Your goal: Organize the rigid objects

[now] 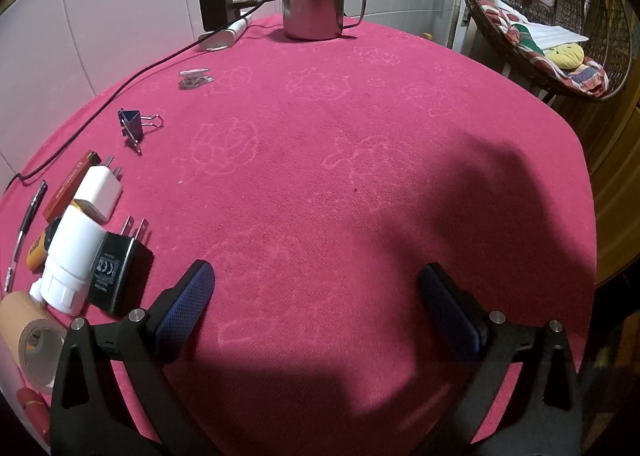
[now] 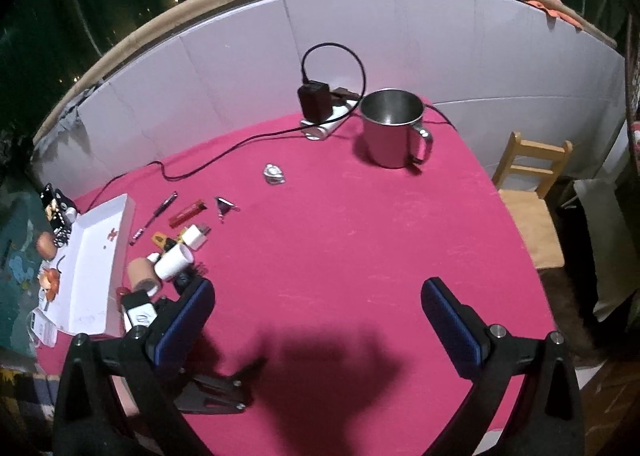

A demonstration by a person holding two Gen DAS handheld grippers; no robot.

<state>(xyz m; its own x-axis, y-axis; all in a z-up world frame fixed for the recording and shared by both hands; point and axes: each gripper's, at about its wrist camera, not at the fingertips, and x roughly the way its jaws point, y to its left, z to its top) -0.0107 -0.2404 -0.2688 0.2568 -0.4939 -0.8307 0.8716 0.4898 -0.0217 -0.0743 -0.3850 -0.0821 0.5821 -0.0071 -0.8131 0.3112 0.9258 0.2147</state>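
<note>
A pink floral-embossed cloth (image 1: 360, 160) covers the table beside a white tiled wall (image 2: 400, 40). Left gripper (image 1: 316, 296) and right gripper (image 2: 316, 310) both gape, empty. Charger markings are illegible.

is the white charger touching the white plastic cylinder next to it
Touching. In the left wrist view the white cylinder lies across the near end of the white charger, with no cloth showing between them.
</note>
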